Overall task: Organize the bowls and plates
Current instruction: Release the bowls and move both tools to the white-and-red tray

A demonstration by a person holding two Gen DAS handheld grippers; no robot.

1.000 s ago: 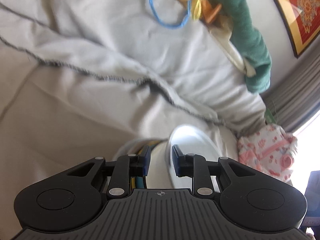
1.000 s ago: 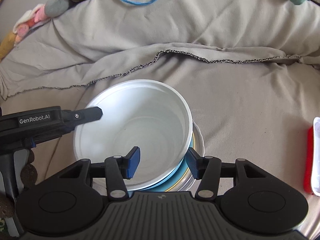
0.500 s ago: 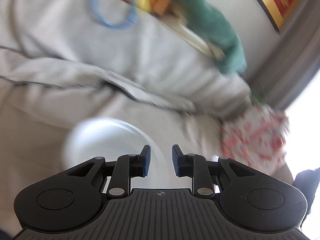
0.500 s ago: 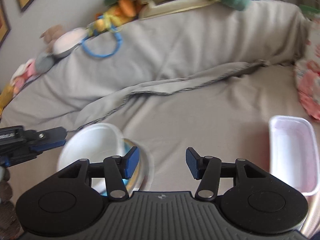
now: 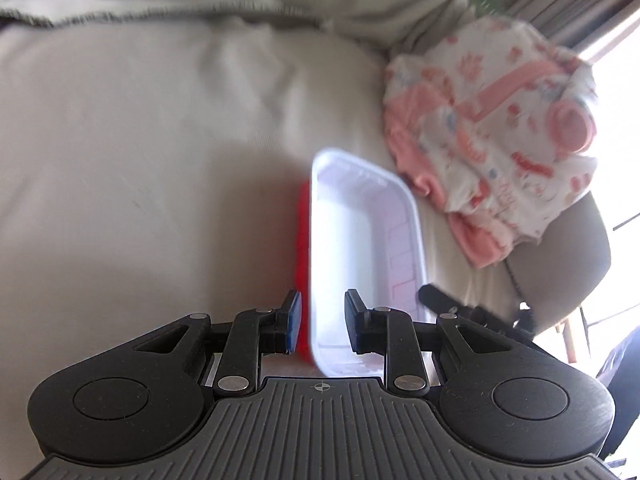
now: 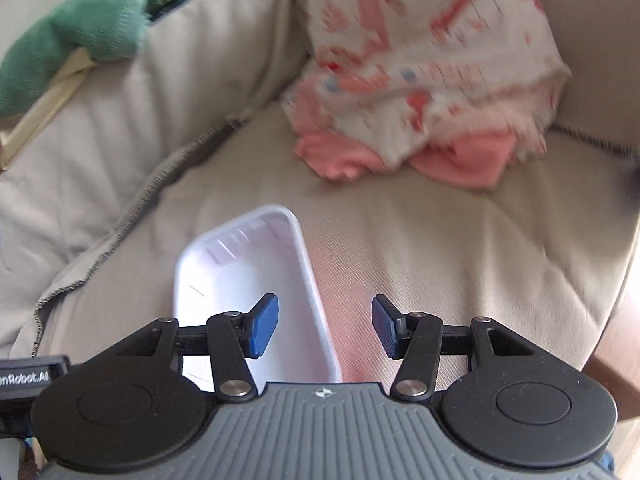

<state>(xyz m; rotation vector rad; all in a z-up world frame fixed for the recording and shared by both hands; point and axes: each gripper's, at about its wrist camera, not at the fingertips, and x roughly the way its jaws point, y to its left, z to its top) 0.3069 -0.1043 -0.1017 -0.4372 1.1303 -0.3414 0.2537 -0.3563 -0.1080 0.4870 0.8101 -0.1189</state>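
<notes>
Swinging off the bowl stack, both grippers now face the white tray (image 5: 360,248): left gripper (image 5: 318,326) narrowly parted, empty, straddling its rim; right gripper (image 6: 324,330) wide, empty, rim between fingers.

Red piece (image 5: 301,264): mostly hidden under my white tray (image 5: 360,248).
Patterned cloth (image 6: 424,60): blurred, its top cut off.

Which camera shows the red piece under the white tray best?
The left wrist view: the red piece runs along the left side of the white tray. In the right wrist view the tray hides it; only a reddish tint shows beside it.
</notes>
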